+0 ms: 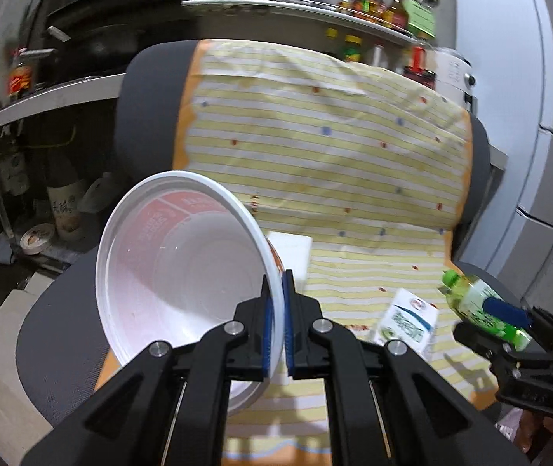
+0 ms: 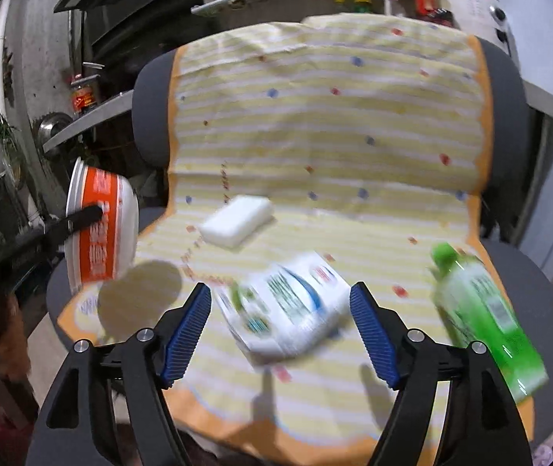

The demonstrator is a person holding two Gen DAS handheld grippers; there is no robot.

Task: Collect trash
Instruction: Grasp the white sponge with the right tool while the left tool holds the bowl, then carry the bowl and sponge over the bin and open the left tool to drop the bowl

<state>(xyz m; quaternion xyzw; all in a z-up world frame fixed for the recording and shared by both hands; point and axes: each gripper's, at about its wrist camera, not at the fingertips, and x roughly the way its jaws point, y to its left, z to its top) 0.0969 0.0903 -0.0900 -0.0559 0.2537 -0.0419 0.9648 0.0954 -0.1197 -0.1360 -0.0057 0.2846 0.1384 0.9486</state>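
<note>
Four pieces of trash show: one bowl [image 1: 183, 264], one carton [image 2: 288, 310], one green bottle [image 2: 486, 318] and one white block [image 2: 237, 221]. The left claw [image 1: 275, 334] is clamped on the bowl's rim, holding it tilted above the striped cloth's [image 2: 334, 124] left edge. The right claw [image 2: 280, 334] is spread wide around the carton without touching it, the bottle lying just beside near the cloth's right edge.

Right gripper [image 2: 280, 334] gapes over a blurred carton [image 2: 288, 306] on striped cloth [image 2: 334, 136]

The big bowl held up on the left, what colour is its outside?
Orange with white lettering, bowl; clearest in the right wrist view.
</note>
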